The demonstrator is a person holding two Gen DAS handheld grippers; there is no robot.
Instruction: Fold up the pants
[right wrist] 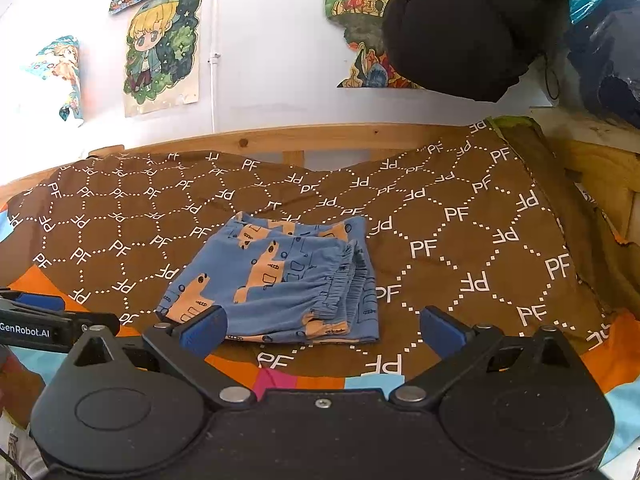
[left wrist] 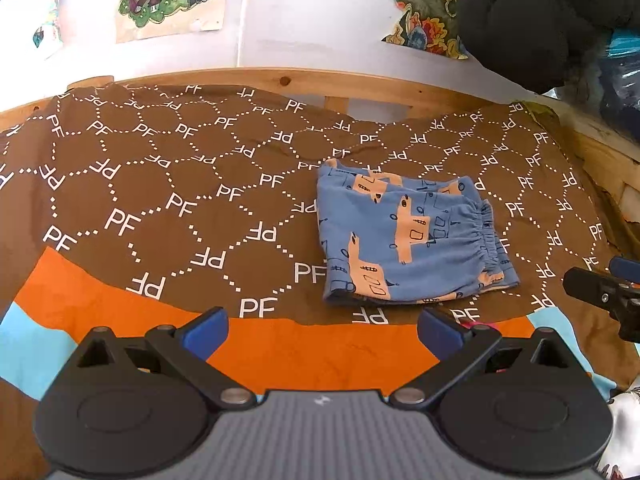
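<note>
The folded pants lie on the bedspread, right of centre in the left wrist view, at about 1 o'clock from the left gripper. Their elastic waistband faces 3 o'clock. In the right wrist view the pants lie at about 11 o'clock from the right gripper, just ahead of its fingers. Both grippers stand apart from the cloth, jaws spread wide. Behind the bedspread, at 12 o'clock, runs the wooden rail, with the wall posters above it.
</note>
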